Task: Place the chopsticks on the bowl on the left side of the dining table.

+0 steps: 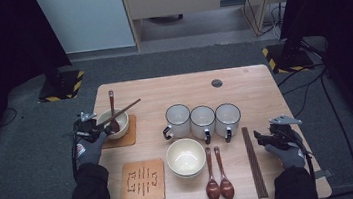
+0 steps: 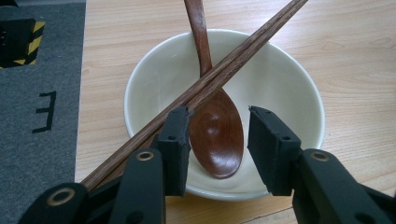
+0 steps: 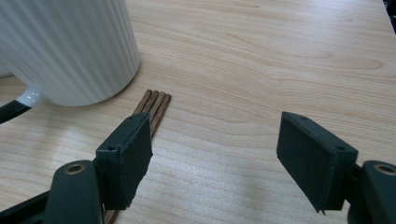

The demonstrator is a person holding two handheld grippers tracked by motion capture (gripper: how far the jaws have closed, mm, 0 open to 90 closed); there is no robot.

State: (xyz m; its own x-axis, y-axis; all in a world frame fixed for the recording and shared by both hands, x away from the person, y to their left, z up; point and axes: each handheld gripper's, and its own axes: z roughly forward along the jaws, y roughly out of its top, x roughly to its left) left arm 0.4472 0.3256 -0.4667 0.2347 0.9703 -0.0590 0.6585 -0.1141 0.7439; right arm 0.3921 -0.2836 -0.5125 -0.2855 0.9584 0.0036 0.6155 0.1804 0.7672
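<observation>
Left claw (image 2: 218, 135) sits at the near rim of the cream bowl (image 2: 280, 84), jaws apart and not pinching anything; the wooden spoon (image 2: 217, 135) lies in the gap btw. them. The chopsticks (image 2: 210, 81) pass just by the left jaw (whether they touch it, can't tell), laid across the bowl and over the spoon's neck. Bowl rests on a cork mat (image 1: 127, 135) at the counter's (image 1: 243, 84) left side.

Right claw (image 3: 215, 154) is spread wide w/ bare wood between the jaws, a second chopstick bundle (image 3: 156, 105) beside its left jaw, near a ribbed white mug (image 3: 70, 46).
</observation>
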